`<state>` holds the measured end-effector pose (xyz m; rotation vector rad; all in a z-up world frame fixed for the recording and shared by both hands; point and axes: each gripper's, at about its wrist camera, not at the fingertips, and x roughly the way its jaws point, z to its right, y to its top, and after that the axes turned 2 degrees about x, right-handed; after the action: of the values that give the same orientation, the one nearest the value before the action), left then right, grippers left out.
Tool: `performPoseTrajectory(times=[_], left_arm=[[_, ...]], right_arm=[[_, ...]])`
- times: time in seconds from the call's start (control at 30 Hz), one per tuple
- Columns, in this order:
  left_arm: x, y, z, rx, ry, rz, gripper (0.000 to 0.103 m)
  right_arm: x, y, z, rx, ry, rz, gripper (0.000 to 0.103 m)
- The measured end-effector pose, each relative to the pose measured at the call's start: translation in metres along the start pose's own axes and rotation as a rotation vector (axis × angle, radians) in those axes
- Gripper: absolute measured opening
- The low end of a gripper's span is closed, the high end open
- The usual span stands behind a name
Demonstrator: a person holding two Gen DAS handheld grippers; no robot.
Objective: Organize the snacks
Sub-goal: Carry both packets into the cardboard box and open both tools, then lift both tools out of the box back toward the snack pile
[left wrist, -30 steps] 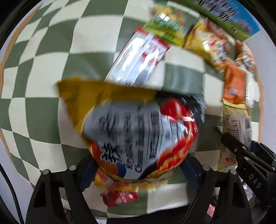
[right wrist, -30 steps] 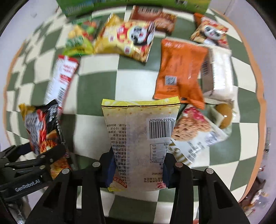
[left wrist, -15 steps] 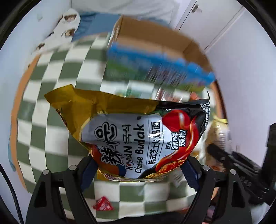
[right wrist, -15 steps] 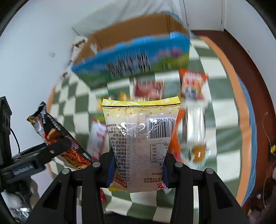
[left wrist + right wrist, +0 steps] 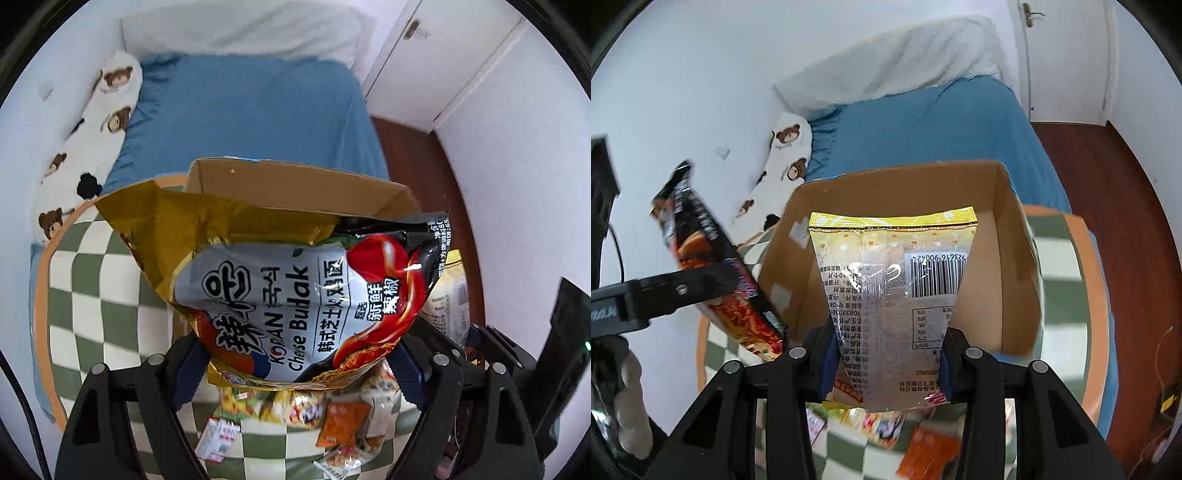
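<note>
Both wrist cameras look steeply down along their fingers from close above a checkered cloth [image 5: 99, 295]. Each view shares the open cardboard box [image 5: 1015, 266], blue bed [image 5: 251, 110] and scattered snacks below; the right view also catches the left gripper [image 5: 713, 284].

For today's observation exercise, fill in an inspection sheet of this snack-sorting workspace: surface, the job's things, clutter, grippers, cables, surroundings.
Surface: green and white checked cloth with an orange border.
Job's things: open cardboard box, inside looks bare; noodle packet; clear yellow-topped packet.
Clutter: loose snack packets on the cloth below the grippers, blurred.
Grippers: left gripper shut on the noodle packet; right gripper shut on the clear yellow-topped packet; both held up by the box.
Cables: a thin black cable at the left edge.
Surroundings: blue bed, bear-print pillow, white door, dark wooden floor.
</note>
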<state>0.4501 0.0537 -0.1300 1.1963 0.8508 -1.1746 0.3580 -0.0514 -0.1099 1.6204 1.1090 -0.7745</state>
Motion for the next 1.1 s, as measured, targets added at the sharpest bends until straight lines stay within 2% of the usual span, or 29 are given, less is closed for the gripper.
performPoseTrajectory(times=[0.07, 0.2, 0.4, 0.43, 0.47, 0.5, 0.53, 0.63, 0.87, 1.1], left_arm=[[0.031, 0.027, -0.006, -0.011, 0.008, -0.065, 0.085], [0.089, 0.06, -0.021, -0.056, 0.022, -0.171, 0.085], [0.156, 0.081, -0.025, -0.057, 0.049, -0.285, 0.085], [0.167, 0.083, -0.025, -0.054, 0.048, -0.307, 0.085], [0.172, 0.083, -0.024, -0.053, 0.044, -0.314, 0.085], [0.177, 0.081, -0.022, -0.049, 0.044, -0.318, 0.085], [0.18, 0.081, -0.023, -0.05, 0.047, -0.317, 0.085], [0.178, 0.079, -0.023, -0.046, 0.034, -0.279, 0.085], [0.151, 0.078, -0.025, -0.044, 0.064, -0.186, 0.085], [0.112, 0.055, -0.025, -0.013, 0.122, -0.068, 0.085]], right_arm=[[0.022, 0.02, 0.001, -0.01, -0.006, -0.022, 0.045], [0.08, 0.052, 0.007, -0.024, -0.024, -0.095, 0.045], [0.159, 0.076, 0.021, -0.008, -0.027, -0.159, 0.046], [0.169, 0.074, 0.024, -0.002, -0.028, -0.17, 0.052], [0.184, 0.075, 0.027, 0.004, -0.037, -0.197, 0.071], [0.193, 0.076, 0.028, 0.001, -0.048, -0.214, 0.083], [0.201, 0.074, 0.03, -0.005, -0.052, -0.221, 0.094], [0.209, 0.072, 0.033, -0.018, -0.048, -0.229, 0.094], [0.208, 0.068, 0.048, 0.0, -0.07, -0.219, 0.094], [0.162, 0.047, 0.037, -0.027, -0.121, -0.158, 0.094]])
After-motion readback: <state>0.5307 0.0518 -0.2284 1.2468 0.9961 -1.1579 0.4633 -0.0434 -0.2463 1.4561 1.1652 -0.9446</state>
